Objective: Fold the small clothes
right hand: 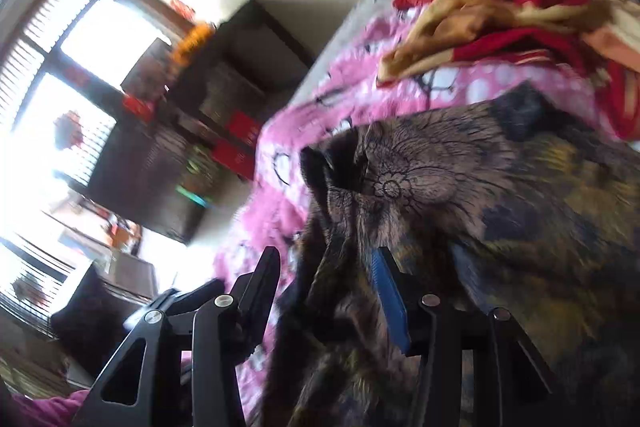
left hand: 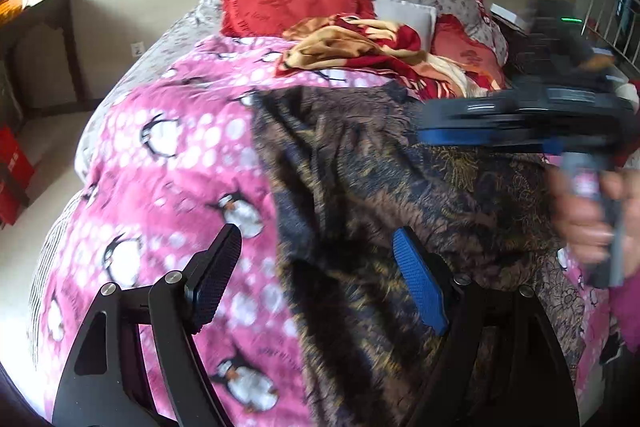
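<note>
Bedroom; bed (left hand: 120,91) under a pink blanket (left hand: 168,187). The garment (left hand: 380,187), brown, thin and limp, likely light, lies spread toward the bed's right side. My left gripper (left hand: 316,279) hovers released over its left edge. My right gripper (right hand: 326,291) straddles a bunched fold, jaws apart, no grasp. I would pinch hems or corners. Bare blanket at the left edge gives room.

Brown-and-navy floral garment (left hand: 392,167), pink penguin-print blanket (left hand: 172,163) (white dots)
</note>
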Demonstrator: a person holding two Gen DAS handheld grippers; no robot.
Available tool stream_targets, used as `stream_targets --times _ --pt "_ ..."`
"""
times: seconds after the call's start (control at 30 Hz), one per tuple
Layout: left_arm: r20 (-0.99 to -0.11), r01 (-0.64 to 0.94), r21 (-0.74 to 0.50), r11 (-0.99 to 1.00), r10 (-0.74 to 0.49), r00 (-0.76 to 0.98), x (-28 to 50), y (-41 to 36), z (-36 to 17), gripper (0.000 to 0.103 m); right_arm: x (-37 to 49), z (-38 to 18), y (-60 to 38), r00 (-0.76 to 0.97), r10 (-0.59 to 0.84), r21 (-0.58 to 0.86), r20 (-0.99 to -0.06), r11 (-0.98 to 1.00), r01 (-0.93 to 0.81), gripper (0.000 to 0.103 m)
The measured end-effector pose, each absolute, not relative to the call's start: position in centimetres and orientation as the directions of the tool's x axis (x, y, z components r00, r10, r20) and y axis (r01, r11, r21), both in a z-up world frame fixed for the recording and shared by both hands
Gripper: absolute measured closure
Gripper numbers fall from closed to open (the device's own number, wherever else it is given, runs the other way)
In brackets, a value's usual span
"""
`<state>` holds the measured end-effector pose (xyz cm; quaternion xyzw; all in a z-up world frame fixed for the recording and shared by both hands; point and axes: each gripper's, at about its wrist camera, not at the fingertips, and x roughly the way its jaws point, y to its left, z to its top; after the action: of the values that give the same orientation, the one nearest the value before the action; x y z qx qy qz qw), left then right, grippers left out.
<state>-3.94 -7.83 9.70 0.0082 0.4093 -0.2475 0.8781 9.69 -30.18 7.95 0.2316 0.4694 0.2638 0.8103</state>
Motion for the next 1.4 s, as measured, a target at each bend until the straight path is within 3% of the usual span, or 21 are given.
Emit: stream_targets --times 0.3,0.4,0.5,0.53,0.73,1.0,1.03,1.07,1.1,1.13,1.3,1.4 --pt "-0.764 0.405 -0.215 0.889 -0.411 0.497 2.7 -12.8 7.7 0.026 -5.9 12.0 -40.6 0.584 0.513 0.574 -0.629 0.813 -0.095 0.052" --pt "-0.805 0.399 -0.238 0.885 -0.41 0.428 4.1 -13.9 6.4 0.037 -10.8 11.6 -43.4 0.618 0.502 0.626 -0.606 0.78 -0.02 0.052" --pt "-0.826 0.398 -0.198 0.896 -0.371 0.424 4.2 -14.4 5.8 0.068 -14.2 11.1 -45.5 0.645 0.484 0.655 -0.591 0.755 0.034 0.052" --pt "-0.827 0.399 -0.176 0.9 -0.355 0.435 4.1 -14.4 5.9 0.088 -15.1 10.9 -45.9 0.653 0.481 0.664 -0.584 0.746 0.044 0.052" --pt "-0.772 0.442 -0.197 0.875 -0.417 0.481 2.5 -12.1 9.8 0.101 -17.0 10.8 -47.1 0.671 0.474 0.698 -0.571 0.71 0.092 0.052" --pt "-0.739 0.388 -0.257 0.885 -0.438 0.512 2.9 -8.5 11.5 0.1 -15.6 12.2 -46.8 0.7 0.411 0.642 -0.584 0.762 0.088 0.052" --pt "-0.731 0.39 -0.277 0.878 -0.456 0.508 3.0 -8.6 11.5 0.093 -15.3 12.2 -46.5 0.695 0.417 0.64 -0.586 0.764 0.081 0.052" --pt "-0.726 0.4 -0.29 0.869 -0.472 0.5 3.1 -8.9 11.5 0.071 -15.2 12.1 -46.3 0.691 0.422 0.641 -0.587 0.764 0.078 0.051" --pt "-0.733 0.417 -0.283 0.864 -0.475 0.487 3.2 -9.8 11.2 0.058 -15.1 12.0 -46.0 0.684 0.43 0.643 -0.589 0.763 0.075 0.051" --pt "-0.738 0.425 -0.273 0.863 -0.471 0.483 3.3 -10.5 11.0 0.037 -15.0 11.8 -45.9 0.679 0.435 0.644 -0.592 0.762 0.073 0.051" --pt "-0.769 0.438 -0.243 0.866 -0.447 0.458 4.8 -13.4 9.0 0.036 -15.0 10.8 -45.3 0.656 0.46 0.658 -0.599 0.75 0.075 0.05" --pt "-0.774 0.485 -0.201 0.851 -0.442 0.453 5.0 -14.9 8.3 0.056 -15.3 10.3 -45.4 0.647 0.462 0.657 -0.607 0.749 0.081 0.049"
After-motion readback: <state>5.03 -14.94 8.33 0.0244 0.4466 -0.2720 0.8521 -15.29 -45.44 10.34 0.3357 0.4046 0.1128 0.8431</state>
